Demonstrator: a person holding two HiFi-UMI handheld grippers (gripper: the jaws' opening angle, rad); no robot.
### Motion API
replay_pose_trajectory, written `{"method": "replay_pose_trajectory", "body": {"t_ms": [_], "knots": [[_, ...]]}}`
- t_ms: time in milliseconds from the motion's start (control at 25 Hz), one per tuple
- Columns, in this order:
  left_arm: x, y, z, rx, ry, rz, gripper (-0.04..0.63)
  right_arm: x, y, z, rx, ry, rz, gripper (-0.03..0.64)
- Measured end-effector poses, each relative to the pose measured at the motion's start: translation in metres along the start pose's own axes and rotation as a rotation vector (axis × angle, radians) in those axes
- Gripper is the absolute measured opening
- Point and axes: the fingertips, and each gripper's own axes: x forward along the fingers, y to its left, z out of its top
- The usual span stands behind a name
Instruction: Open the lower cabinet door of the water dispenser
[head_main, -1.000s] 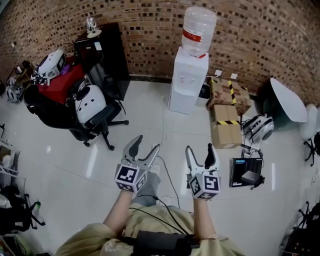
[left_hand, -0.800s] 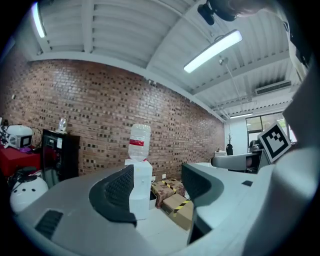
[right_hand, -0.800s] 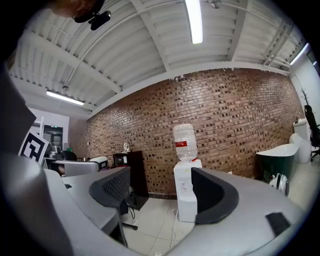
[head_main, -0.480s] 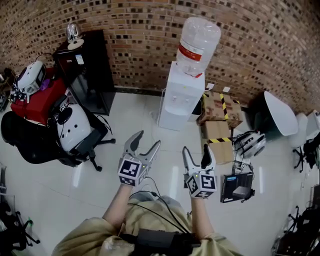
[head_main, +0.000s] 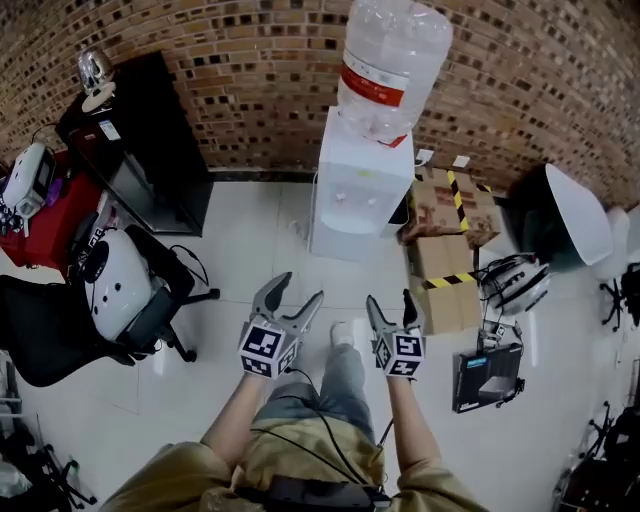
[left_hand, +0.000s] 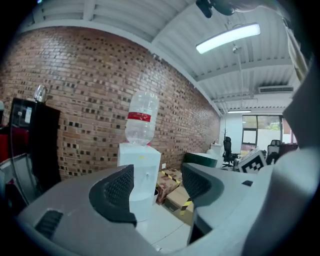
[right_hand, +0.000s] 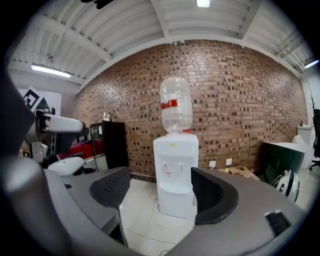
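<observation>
Water dispenser straight ahead by the brick wall, lower door shut.
Left to right: black cabinet; left hand-held gripper, jaws wide apart, nothing between; dispenser well apart from both; right hand-held gripper, equally wide and empty; cardboard boxes just beside the dispenser.

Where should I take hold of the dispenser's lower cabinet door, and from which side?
Probably a vertical edge of the lower cabinet door, coming straight at the front below the taps: its face looks flat, no handle visible. Hinge side cannot be told.
</observation>
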Motion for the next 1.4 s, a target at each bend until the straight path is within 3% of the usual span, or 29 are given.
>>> {"method": "replay_pose_trajectory", "body": {"t_ms": [160,280,560,720,920,1080,1200,1280,1400], "knots": [[0.078,0.037,-0.092,-0.022,0.013,0.023,0.291,0.125,-0.074,-0.132,-0.004,0.133,0.020,0.403],[0.132,0.058,-0.158,0.003,0.026,0.031,0.291,0.215,-0.118,-0.218,-0.021,0.194,0.071,0.403],[0.208,0.119,-0.272,0.009,-0.020,0.058,0.291,0.390,-0.196,-0.347,-0.080,0.254,0.191,0.390],[0.227,0.146,-0.318,-0.002,-0.067,0.079,0.291,0.451,-0.221,-0.368,-0.132,0.236,0.231,0.383],[0.227,0.158,-0.358,-0.001,-0.115,0.103,0.291,0.488,-0.221,-0.359,-0.255,0.210,0.312,0.318],[0.206,0.161,-0.371,0.022,-0.106,0.129,0.291,0.487,-0.221,-0.358,-0.270,0.234,0.376,0.312],[0.190,0.170,-0.374,0.000,-0.105,0.156,0.291,0.479,-0.223,-0.355,-0.247,0.241,0.353,0.267],[0.184,0.173,-0.374,-0.011,-0.108,0.160,0.291,0.467,-0.223,-0.358,-0.254,0.253,0.332,0.201],[0.180,0.171,-0.374,-0.006,-0.111,0.151,0.291,0.442,-0.214,-0.369,-0.283,0.280,0.348,0.165]]}}
